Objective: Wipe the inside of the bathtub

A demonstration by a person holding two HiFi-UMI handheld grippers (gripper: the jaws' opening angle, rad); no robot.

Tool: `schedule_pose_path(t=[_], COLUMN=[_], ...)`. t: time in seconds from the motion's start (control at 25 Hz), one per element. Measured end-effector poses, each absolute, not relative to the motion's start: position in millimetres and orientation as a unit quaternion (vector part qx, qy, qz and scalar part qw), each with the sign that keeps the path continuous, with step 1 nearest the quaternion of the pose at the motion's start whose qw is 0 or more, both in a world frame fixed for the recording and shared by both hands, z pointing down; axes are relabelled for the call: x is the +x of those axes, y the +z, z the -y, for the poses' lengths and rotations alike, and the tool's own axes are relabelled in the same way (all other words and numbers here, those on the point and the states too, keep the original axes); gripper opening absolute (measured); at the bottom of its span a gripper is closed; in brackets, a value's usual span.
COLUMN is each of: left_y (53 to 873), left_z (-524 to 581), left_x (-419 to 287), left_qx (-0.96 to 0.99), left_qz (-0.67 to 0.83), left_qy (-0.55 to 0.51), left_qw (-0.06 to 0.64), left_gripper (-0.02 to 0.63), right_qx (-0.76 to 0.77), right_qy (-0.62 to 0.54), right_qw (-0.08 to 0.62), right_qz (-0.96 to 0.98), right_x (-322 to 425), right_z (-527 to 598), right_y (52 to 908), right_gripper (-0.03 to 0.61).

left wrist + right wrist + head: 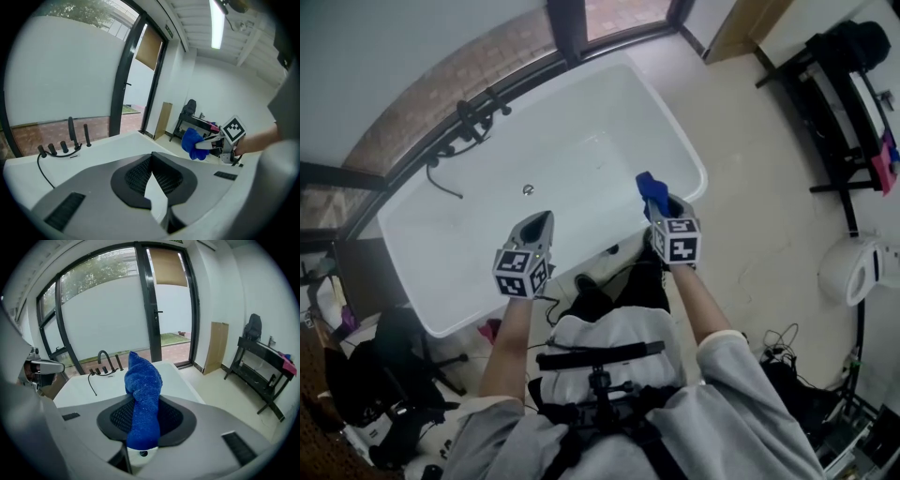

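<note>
The white bathtub [581,155] lies below and ahead of me, dry-looking, with a small drain [528,189] in its floor. My right gripper [655,202] hangs over the tub's near right rim, shut on a blue cloth [648,186] that sticks up out of the jaws. In the right gripper view the blue cloth [142,390] fills the gap between the pads, above the tub [105,385]. My left gripper [546,219] hovers over the near rim, jaws together and holding nothing. The left gripper view shows the tub rim [112,145] and the cloth [192,143].
Black taps with a hose [467,124] stand on the tub's far left rim, against the window wall. A black table [844,103] and a white toilet [855,270] are to the right. Bags and cables [389,375] lie on the floor at near left.
</note>
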State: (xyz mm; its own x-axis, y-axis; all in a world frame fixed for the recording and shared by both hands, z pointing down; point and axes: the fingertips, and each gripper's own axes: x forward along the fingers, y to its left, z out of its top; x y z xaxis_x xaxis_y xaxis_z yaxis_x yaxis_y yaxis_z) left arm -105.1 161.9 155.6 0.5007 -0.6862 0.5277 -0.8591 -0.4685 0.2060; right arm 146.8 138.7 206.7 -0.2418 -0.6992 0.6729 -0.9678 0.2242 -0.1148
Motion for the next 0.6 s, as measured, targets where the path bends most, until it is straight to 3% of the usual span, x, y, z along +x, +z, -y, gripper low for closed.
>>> schedule_pose_path(t=[0.6], left_y=[225], left_z=[-44], left_x=[20], left_qx=[0.816], left_qz=[0.465], left_qy=[0.236], left_qw=[0.249], left_gripper=[0.003], right_qx=[0.553], right_qy=[0.359], right_qw=[0.241], right_qz=[0.712], right_x=[220], right_z=[-7], right_y=[312], right_gripper=[0.112])
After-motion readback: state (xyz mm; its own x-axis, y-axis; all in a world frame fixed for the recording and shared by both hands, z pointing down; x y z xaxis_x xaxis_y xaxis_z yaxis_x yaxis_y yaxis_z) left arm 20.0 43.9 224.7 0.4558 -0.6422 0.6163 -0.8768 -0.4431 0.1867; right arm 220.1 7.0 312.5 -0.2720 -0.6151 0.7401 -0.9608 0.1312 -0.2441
